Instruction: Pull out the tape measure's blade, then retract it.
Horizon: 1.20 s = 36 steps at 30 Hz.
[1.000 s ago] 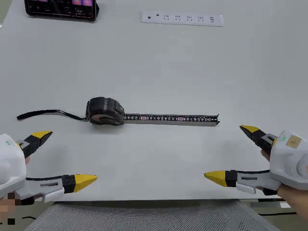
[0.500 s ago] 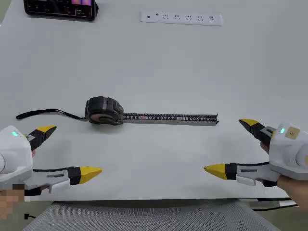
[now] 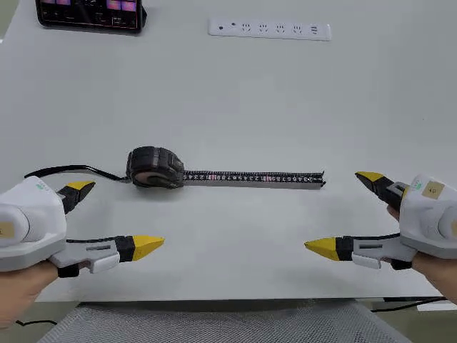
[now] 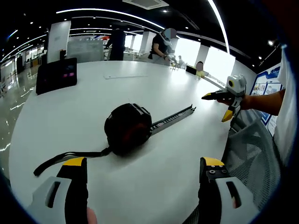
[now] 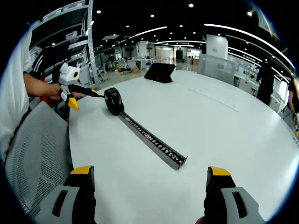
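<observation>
Edging nearer the tape measure (image 3: pixel 155 167), the left gripper (image 3: pixel 118 216) gapes wide and empty, like the right gripper (image 3: pixel 343 211); the blade (image 3: pixel 250 176) lies extended, so retracting remains

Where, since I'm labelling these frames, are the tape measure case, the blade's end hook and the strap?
tape measure case (image 3: pixel 154 167): head view, middle of the black housing.
end hook (image 3: pixel 323 178): head view, tip of the pulled-out blade.
strap (image 3: pixel 61 170): head view, midway along the black cord.
</observation>
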{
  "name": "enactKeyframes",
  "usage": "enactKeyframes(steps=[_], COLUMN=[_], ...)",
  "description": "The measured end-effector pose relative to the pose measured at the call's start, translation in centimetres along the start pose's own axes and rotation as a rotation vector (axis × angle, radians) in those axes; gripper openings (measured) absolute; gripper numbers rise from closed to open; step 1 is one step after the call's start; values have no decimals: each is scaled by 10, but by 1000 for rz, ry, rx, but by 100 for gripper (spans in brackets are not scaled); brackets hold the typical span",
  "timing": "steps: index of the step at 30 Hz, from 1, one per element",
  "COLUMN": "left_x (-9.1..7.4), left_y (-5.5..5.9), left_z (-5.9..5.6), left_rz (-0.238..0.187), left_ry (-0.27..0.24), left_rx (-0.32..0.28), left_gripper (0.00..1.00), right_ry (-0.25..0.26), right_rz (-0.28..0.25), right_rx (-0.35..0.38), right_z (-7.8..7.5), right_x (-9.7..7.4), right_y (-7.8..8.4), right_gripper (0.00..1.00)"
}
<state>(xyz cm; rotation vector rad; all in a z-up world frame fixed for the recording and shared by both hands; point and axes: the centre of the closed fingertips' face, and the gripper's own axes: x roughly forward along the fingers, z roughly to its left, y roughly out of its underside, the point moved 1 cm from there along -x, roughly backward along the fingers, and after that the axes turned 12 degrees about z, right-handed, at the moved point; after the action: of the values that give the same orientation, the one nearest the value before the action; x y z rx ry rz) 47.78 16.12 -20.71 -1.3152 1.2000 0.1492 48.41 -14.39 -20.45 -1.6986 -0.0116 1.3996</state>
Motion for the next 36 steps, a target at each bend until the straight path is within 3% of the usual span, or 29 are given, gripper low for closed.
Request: enactKeyframes(steps=[11,20,36], left_x=[13,23,36], left_y=[-19,-27,-37], left_z=[1,-2,-9], left_rz=[-31,-36,-70], left_ry=[-1,6,30], left_rx=[-37,-41,-103], left_gripper=[97,96,95], right_ry=[6,5,3], right_rz=[1,4,22], right_rx=[-6,-9,-14], right_z=[-9,-14,-21], right_x=[0,2,6], right_y=[-3,-3,0], right_gripper=[99,99,98])
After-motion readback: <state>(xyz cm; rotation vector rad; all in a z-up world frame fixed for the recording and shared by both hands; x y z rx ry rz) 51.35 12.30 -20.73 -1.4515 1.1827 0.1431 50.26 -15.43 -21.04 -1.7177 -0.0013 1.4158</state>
